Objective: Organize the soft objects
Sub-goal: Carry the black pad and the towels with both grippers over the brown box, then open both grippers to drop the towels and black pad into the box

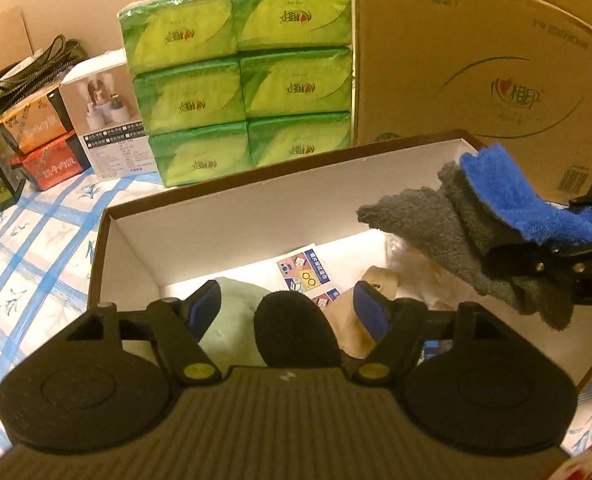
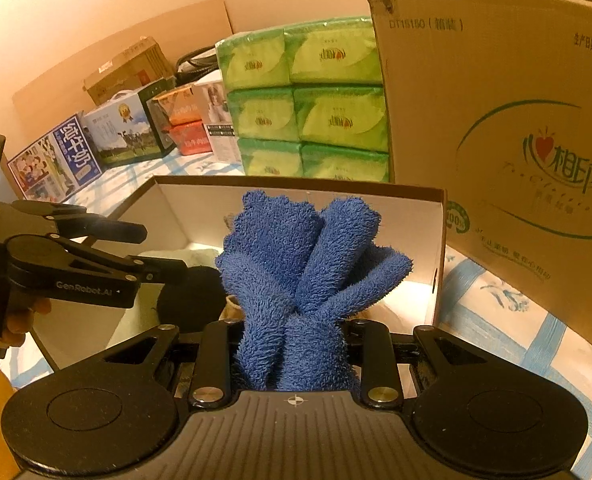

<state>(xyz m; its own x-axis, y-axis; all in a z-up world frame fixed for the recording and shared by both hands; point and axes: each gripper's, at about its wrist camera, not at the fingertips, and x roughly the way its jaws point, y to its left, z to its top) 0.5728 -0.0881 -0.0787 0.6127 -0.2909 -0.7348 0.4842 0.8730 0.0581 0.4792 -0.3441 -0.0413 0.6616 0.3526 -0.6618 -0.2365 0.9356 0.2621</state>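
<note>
A brown box with a white inside (image 1: 232,216) stands open on the bed. My right gripper (image 2: 292,344) is shut on a blue and grey fluffy cloth (image 2: 307,264) and holds it over the box's right end; the cloth also shows in the left wrist view (image 1: 491,216). My left gripper (image 1: 288,304) is open over the box's left part, also seen in the right wrist view (image 2: 164,248). Between its fingers lie a black round soft thing (image 1: 296,332), a pale green soft thing (image 1: 232,320) and a tan one (image 1: 351,320).
A stack of green tissue packs (image 1: 240,76) and a big cardboard carton (image 1: 475,68) stand right behind the box. Smaller printed boxes (image 1: 44,140) line the back left. The bed sheet (image 1: 28,256) is white with blue checks. A leaflet (image 1: 301,270) lies inside the box.
</note>
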